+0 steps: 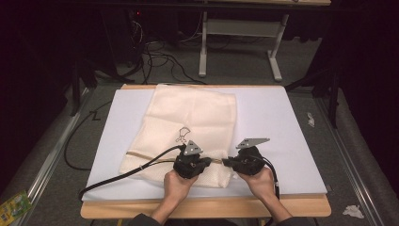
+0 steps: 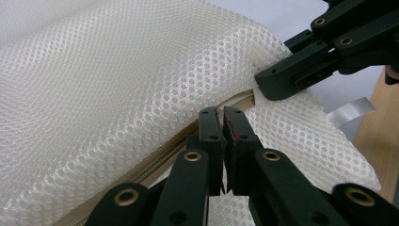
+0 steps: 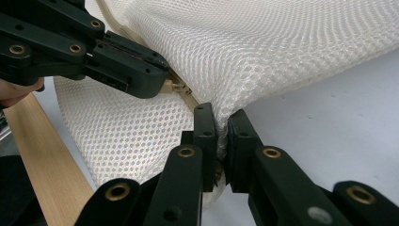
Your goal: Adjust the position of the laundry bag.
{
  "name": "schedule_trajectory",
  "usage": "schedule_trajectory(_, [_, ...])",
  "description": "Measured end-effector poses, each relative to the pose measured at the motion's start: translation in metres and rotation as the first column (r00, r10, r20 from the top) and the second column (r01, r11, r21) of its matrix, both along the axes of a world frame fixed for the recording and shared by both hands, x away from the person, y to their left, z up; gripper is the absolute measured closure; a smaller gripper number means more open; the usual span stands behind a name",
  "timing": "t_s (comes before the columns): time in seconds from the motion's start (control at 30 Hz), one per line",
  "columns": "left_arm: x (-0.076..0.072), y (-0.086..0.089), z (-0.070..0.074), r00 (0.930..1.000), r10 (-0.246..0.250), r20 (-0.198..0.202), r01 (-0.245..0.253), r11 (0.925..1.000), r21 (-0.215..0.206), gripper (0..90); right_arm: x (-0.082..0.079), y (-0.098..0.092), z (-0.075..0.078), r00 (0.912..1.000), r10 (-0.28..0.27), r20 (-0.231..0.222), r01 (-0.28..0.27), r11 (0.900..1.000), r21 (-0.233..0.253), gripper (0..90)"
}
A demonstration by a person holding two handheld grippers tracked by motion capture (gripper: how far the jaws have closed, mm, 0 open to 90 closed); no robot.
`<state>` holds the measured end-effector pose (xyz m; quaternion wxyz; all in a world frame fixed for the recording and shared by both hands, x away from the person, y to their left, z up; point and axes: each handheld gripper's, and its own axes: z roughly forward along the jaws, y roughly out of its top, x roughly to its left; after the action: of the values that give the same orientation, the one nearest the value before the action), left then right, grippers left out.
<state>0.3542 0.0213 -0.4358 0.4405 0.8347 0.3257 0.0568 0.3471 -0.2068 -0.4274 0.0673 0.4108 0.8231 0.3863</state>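
**Both tools on the mesh bag's zip edge**

A cream mesh bag lies flat on the white sheet covering the wooden table, left of centre, its near edge close to the person. A small dark drawing sits printed on the bag's top face. A tan zip runs across the bag near that edge.

Left tool, held in the left hand, sits on the bag's near part w/ jaws pointing right. In the left gripper view its jaws are pressed nearly together right at the zip line; the right gripper view shows its tip at the small tan zip slider. Looks clenched on the slider, though the contact itself is partly hidden.

Right tool, in the right hand, comes in from the bag's right side, jaws pointing left, tip to tip w/ the left one & just beside it. In the right gripper view its jaws are clamped on a pinch of mesh at the bag's edge, next to the zip's end; fabric bunches up between them.

Black cable trails from the left tool across the bag & off the table's left front. Crumpled paper scraps lie on the grey floor to the right.
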Motion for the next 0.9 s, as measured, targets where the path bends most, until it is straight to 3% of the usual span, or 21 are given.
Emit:
schedule_trajectory(0.17, [-0.001,0.005,0.003,1.0000,0.002,0.006,-0.002,0.9999,0.011,87.3,0.001,-0.006,-0.001,0.9999,0.008,-0.009,-0.007,1.000,0.029,86.3])
schedule_trajectory(0.2, [-0.003,0.005,0.004,0.9997,0.014,0.019,-0.015,0.9995,0.028,87.3,0.000,-0.006,-0.001,0.9998,0.016,-0.012,-0.016,0.999,0.030,86.3])
schedule_trajectory(0.23, [-0.003,0.008,0.004,0.9982,0.037,0.047,-0.040,0.9970,0.066,87.5,-0.002,-0.007,0.001,0.9999,0.005,0.009,-0.005,1.000,-0.014,86.5])
schedule_trajectory(0.3, [0.001,0.025,0.004,0.9966,0.081,0.020,-0.081,0.9961,0.034,87.5,-0.002,-0.012,0.000,0.9999,-0.010,-0.002,0.010,1.000,-0.001,86.6])
schedule_trajectory(0.37, [0.001,0.035,0.007,0.9969,0.072,0.030,-0.073,0.9971,0.023,87.4,-0.002,-0.022,0.001,0.9996,-0.029,-0.002,0.029,1.000,0.004,86.5])
schedule_trajectory(0.4, [-0.001,0.034,0.008,0.9964,0.073,0.043,-0.074,0.9967,0.034,87.4,-0.002,-0.024,0.002,0.9997,-0.021,-0.012,0.021,1.000,0.020,86.5])
schedule_trajectory(0.47, [0.000,0.035,0.008,0.9962,0.076,0.044,-0.078,0.9956,0.052,87.4,-0.002,-0.019,0.002,0.9998,-0.018,0.006,0.018,1.000,-0.008,86.5])
schedule_trajectory(0.67, [0.003,0.039,0.003,0.9965,0.082,0.016,-0.082,0.9962,0.028,87.4,-0.001,-0.018,0.001,0.9999,-0.008,-0.009,0.008,1.000,0.010,86.4])
schedule_trajectory(0.77, [0.007,0.042,0.003,0.9923,0.121,0.029,-0.122,0.9913,0.050,87.4,-0.001,-0.021,0.002,0.9999,-0.011,-0.005,0.011,1.000,0.013,86.5])
schedule_trajectory(0.83, [0.008,0.046,0.004,0.9930,0.117,0.016,-0.118,0.9929,0.019,87.3,-0.002,-0.026,0.002,0.9996,-0.023,-0.013,0.024,0.999,0.024,86.4])
schedule_trajectory(0.9, [0.007,0.046,0.005,0.9927,0.117,0.029,-0.118,0.9923,0.039,87.3,-0.002,-0.025,0.002,0.9998,-0.018,-0.009,0.019,1.000,0.017,86.5])
